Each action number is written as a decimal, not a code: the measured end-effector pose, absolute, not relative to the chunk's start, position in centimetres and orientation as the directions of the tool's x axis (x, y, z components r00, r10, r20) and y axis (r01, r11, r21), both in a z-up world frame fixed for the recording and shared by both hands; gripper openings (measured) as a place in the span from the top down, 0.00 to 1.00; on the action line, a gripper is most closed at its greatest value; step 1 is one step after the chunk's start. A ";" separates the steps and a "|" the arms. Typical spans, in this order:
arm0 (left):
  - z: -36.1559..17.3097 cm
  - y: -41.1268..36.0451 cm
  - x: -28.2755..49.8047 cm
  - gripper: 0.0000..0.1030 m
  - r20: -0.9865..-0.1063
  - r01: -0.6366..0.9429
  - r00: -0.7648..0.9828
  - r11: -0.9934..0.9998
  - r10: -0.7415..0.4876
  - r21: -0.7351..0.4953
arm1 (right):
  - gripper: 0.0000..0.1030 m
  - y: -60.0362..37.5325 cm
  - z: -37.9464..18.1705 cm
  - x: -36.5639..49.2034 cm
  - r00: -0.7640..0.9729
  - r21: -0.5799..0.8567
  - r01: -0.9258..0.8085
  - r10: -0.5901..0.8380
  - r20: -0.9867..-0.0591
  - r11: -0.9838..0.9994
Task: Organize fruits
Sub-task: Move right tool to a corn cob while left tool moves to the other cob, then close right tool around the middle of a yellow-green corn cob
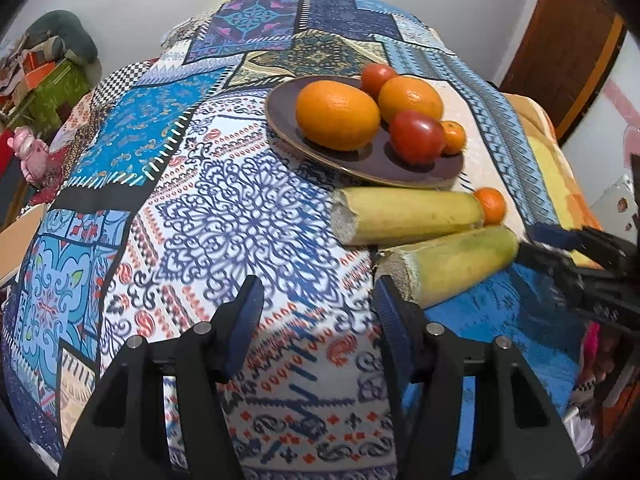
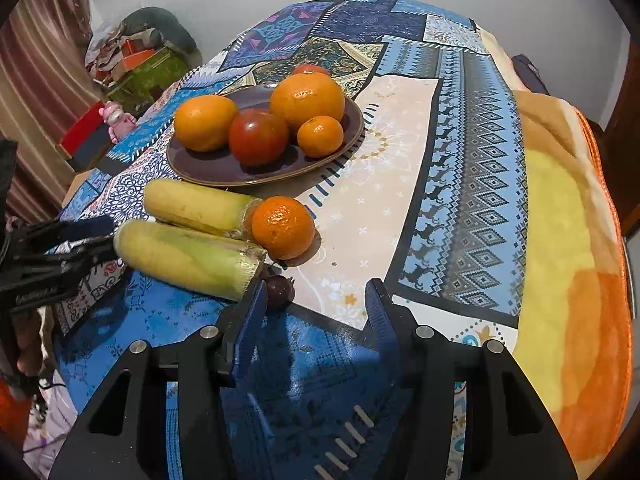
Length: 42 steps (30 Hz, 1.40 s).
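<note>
A brown plate point(image 1: 360, 168) point(image 2: 200, 168) holds two big oranges point(image 1: 338, 115) point(image 2: 307, 98), two tomatoes point(image 1: 416, 136) point(image 2: 258, 136) and a small mandarin point(image 1: 454, 136) point(image 2: 320, 136). On the cloth in front of it lie two yellow-green sugarcane pieces point(image 1: 408, 210) point(image 2: 188, 256), a loose mandarin point(image 1: 490, 205) point(image 2: 283, 226) and a small dark fruit point(image 2: 279, 290). My left gripper point(image 1: 318, 300) is open and empty, its right finger beside the nearer cane's cut end. My right gripper point(image 2: 318, 302) is open and empty, just before the dark fruit.
The table wears a patterned blue patchwork cloth point(image 1: 224, 208) point(image 2: 460, 184). A yellow-orange blanket point(image 2: 560, 240) hangs at the right edge. Green boxes and clutter point(image 1: 52, 80) and a pink toy point(image 1: 30, 152) stand beyond the left side. A wooden door point(image 1: 560, 48) is at the right.
</note>
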<state>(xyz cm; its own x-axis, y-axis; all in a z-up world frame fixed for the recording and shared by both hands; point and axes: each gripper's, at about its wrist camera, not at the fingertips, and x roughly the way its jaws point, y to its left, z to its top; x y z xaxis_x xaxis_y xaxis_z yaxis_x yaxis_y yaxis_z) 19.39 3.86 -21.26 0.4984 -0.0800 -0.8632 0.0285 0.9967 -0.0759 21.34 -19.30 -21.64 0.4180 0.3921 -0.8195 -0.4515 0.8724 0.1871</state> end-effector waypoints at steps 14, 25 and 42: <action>-21.0 -3.1 15.9 0.46 -0.854 0.233 0.440 0.954 -0.278 -0.191 | 0.57 -21.1 -20.2 21.1 0.459 0.187 -0.408 0.377 -0.804 0.894; -19.4 0.3 15.8 0.46 -0.833 0.148 0.507 0.975 -0.220 -0.168 | 0.38 -18.3 -20.3 19.9 0.403 0.283 -0.423 0.458 -0.792 0.861; -20.1 0.1 24.3 0.28 -0.845 0.219 0.510 0.974 -0.159 -0.051 | 0.43 -18.0 -21.9 20.0 0.362 0.320 -0.410 0.474 -0.802 0.854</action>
<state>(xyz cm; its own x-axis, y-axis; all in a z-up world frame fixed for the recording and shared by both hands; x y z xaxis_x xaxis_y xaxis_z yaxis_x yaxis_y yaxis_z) 24.33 0.08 -20.06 0.5102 -0.1589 -0.8453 0.2192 0.9744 -0.0509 20.02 -17.96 -21.90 0.3619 0.4744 -0.8025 -0.4102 0.8541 0.3199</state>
